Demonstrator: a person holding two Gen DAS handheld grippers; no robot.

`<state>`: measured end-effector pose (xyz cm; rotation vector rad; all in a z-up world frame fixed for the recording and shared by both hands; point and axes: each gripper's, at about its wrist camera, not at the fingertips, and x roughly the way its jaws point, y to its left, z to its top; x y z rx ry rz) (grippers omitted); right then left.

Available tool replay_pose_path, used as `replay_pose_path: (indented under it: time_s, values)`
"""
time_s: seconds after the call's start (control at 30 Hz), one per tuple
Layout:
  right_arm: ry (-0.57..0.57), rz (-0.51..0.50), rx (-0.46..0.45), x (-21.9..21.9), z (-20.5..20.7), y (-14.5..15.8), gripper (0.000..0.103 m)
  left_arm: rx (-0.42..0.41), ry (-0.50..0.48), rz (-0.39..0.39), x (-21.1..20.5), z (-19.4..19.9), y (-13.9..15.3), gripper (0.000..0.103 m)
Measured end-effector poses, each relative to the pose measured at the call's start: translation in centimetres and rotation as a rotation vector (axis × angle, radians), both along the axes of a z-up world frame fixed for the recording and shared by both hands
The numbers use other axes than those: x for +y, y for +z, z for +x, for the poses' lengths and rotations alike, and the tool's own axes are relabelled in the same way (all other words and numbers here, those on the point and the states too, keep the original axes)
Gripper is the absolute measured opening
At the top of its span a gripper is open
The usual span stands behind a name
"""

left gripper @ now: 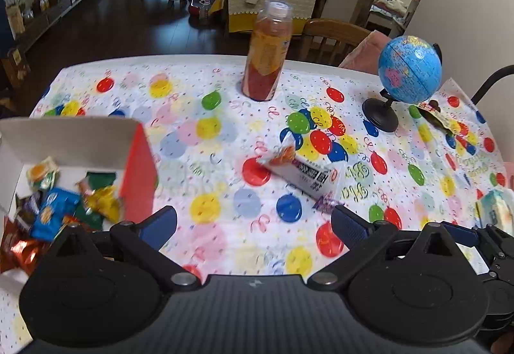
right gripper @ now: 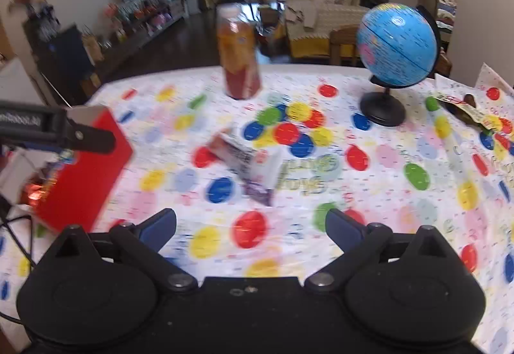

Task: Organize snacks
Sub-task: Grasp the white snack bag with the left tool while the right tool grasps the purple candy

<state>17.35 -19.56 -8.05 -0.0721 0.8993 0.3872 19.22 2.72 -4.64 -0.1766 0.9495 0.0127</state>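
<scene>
A red box (left gripper: 139, 170) with a white inside stands at the left and holds several wrapped snacks (left gripper: 57, 203). A white snack packet (left gripper: 298, 174) lies mid-table with a small purple wrapper (left gripper: 326, 203) at its near end. My left gripper (left gripper: 253, 225) is open and empty, just short of the packet, to the right of the box. In the right wrist view the same packet (right gripper: 253, 161) and purple wrapper (right gripper: 260, 193) lie ahead of my right gripper (right gripper: 250, 225), which is also open and empty. The red box (right gripper: 86, 167) sits to its left. A dark snack packet (right gripper: 465, 109) lies far right.
A tall bottle of orange-red drink (left gripper: 268, 55) stands at the table's far edge. A blue globe on a black stand (left gripper: 409, 71) is at the back right. A pale packet (left gripper: 494, 209) lies at the right edge. The balloon-print tablecloth (left gripper: 208, 135) covers the table.
</scene>
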Motion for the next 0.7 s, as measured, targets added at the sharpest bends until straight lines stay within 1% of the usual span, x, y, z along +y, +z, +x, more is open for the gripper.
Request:
replay_pose_path:
  time_s: [0.07, 0.13, 0.2, 0.23, 0.3, 0.37, 0.43, 0.53, 0.6, 0.67, 0.7]
  values:
    - [0.027, -0.007, 0.012, -0.4, 1.2, -0.7, 0.096, 0.012, -0.002, 0.020, -1.0, 1.2, -0.4, 0.103]
    - [0.050, -0.035, 0.014, -0.5, 2.2, -1.5, 0.096, 0.030, 0.006, 0.035, -1.7, 2.5, -0.9, 0.103]
    - [0.082, -0.041, 0.027, -0.6, 3.1, -2.2, 0.095, 0.047, 0.015, 0.049, -2.3, 3.8, -1.4, 0.103]
    - [0.096, -0.042, 0.034, -0.6, 3.6, -2.6, 0.093, 0.056, 0.019, 0.053, -2.5, 4.4, -1.7, 0.103]
    - [0.117, -0.055, 0.044, -0.4, 4.4, -3.3, 0.092, 0.092, 0.020, 0.043, -2.9, 5.7, -2.4, 0.103]
    - [0.138, -0.051, 0.055, -0.2, 5.1, -4.0, 0.087, 0.123, 0.030, 0.037, -3.1, 6.8, -3.2, 0.103]
    - [0.166, -0.045, 0.069, 0.2, 5.8, -4.8, 0.085, 0.149, 0.041, 0.036, -3.4, 7.9, -4.0, 0.103]
    - [0.178, -0.043, 0.101, 0.6, 7.1, -5.9, 0.074, 0.191, 0.055, 0.036, -3.7, 9.5, -5.3, 0.102]
    - [0.177, -0.040, 0.118, 0.8, 7.9, -6.6, 0.072, 0.214, 0.059, 0.018, -3.8, 10.5, -6.1, 0.102]
    - [0.190, -0.027, 0.134, 1.0, 8.5, -7.1, 0.065, 0.234, 0.069, -0.006, -3.8, 11.5, -6.6, 0.102]
    - [0.196, -0.021, 0.138, 1.2, 8.8, -7.3, 0.063, 0.243, 0.068, -0.020, -3.9, 12.1, -6.9, 0.102]
